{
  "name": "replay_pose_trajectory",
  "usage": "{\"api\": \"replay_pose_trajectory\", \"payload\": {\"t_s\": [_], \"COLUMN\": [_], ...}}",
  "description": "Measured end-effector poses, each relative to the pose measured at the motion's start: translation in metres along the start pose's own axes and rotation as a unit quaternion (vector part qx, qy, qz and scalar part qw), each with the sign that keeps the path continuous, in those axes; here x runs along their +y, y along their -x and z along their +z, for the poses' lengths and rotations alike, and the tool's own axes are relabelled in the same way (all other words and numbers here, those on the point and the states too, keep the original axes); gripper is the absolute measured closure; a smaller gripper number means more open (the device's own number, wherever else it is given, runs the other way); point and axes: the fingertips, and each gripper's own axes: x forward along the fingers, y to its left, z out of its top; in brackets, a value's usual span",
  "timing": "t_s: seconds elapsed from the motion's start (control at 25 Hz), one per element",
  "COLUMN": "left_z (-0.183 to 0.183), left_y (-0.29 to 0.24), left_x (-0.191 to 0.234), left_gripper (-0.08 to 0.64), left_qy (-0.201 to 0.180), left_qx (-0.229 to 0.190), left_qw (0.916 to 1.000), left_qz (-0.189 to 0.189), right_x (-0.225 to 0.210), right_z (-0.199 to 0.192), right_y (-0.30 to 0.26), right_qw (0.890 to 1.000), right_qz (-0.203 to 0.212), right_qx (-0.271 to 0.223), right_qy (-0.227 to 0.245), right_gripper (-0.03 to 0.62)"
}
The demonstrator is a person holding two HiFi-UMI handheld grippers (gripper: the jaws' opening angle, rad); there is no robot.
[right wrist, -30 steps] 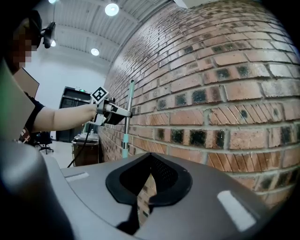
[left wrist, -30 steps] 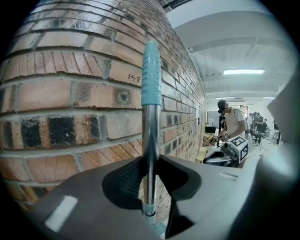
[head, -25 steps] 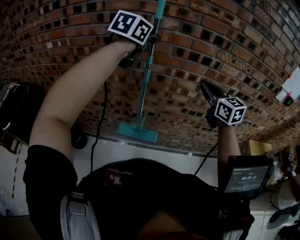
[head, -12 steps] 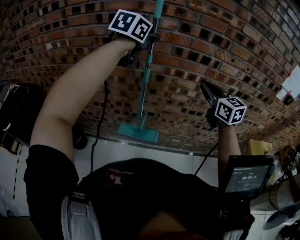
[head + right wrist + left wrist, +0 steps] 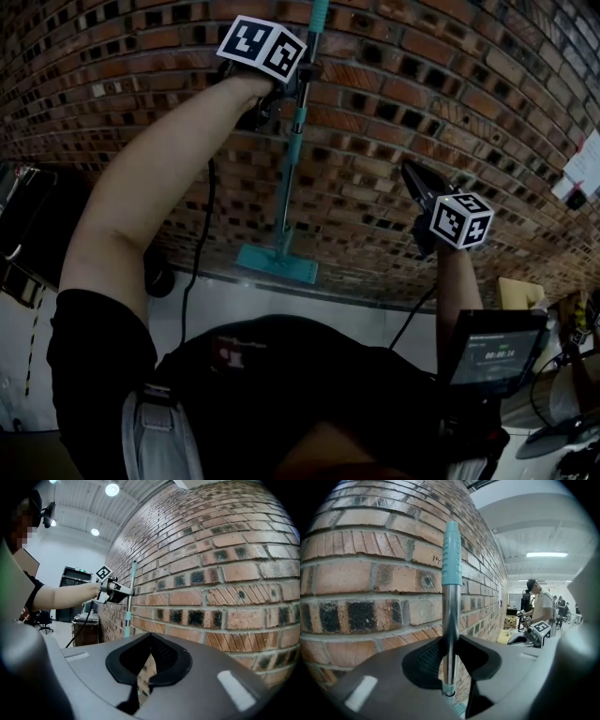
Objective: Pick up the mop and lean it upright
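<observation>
At the foot of a brick wall (image 5: pixel 450 103), in the head view, the mop (image 5: pixel 289 178) stands upright, its flat teal head (image 5: pixel 277 265) down where the bricks meet the pale floor (image 5: pixel 309 314). The left gripper (image 5: pixel 302 84), arm stretched out, clamps the pole high up, below the teal grip. The right gripper (image 5: pixel 409 172) is well apart to the right and lower, pointing at the wall, its jaws drawn to a point. A black cable (image 5: pixel 202 234) hangs under the left arm, and a lit screen (image 5: pixel 495 349) sits at the lower right.

In the left gripper view, the left gripper (image 5: pixel 451 641) has its jaws pinching the metal pole (image 5: pixel 450 620) from both sides. The teal grip (image 5: pixel 451 552) rises above them, close in front of the wall (image 5: pixel 370 573); whether it touches the bricks cannot be told. Far off to the right a person (image 5: pixel 541 604) stands under a ceiling light (image 5: pixel 547 554).

In the right gripper view, the right gripper (image 5: pixel 149 639) has its jaw tips pressed together with nothing between them; only bricks show through the slit below the tips. Further along the wall (image 5: pixel 225 588), the left gripper (image 5: pixel 129 592) grips the upright mop (image 5: pixel 132 573). A cabinet (image 5: pixel 86 630) stands behind the arm.
</observation>
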Motion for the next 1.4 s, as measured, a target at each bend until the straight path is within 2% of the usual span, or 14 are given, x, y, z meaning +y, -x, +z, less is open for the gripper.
{"api": "replay_pose_trajectory", "payload": {"t_s": [0.28,0.68,0.92,1.4], "left_z": [-0.013,-0.068,-0.122,-0.263], "left_y": [-0.003,-0.018,-0.036,-0.078], "left_x": [0.0,-0.002,-0.004,-0.003], "left_gripper": [0.462,0.462,0.462,0.462], "left_qy": [0.007,0.017,0.026,0.057], "left_qx": [0.007,0.03,0.055,0.102], "left_qw": [0.9999,0.9994,0.9981,0.9929], "left_qz": [-0.003,-0.006,-0.004,0.016], "right_x": [0.002,0.006,0.011,0.009], "right_z": [-0.004,-0.024,-0.05,-0.123], "right_y": [-0.001,-0.005,-0.007,-0.018], "right_qw": [1.0,1.0,0.999,0.998], "right_qz": [0.001,0.01,0.016,0.014], "right_qx": [0.003,0.007,0.018,0.032], "right_qy": [-0.003,-0.015,-0.027,-0.049], "right_gripper": [0.577,0.577,0.577,0.577]}}
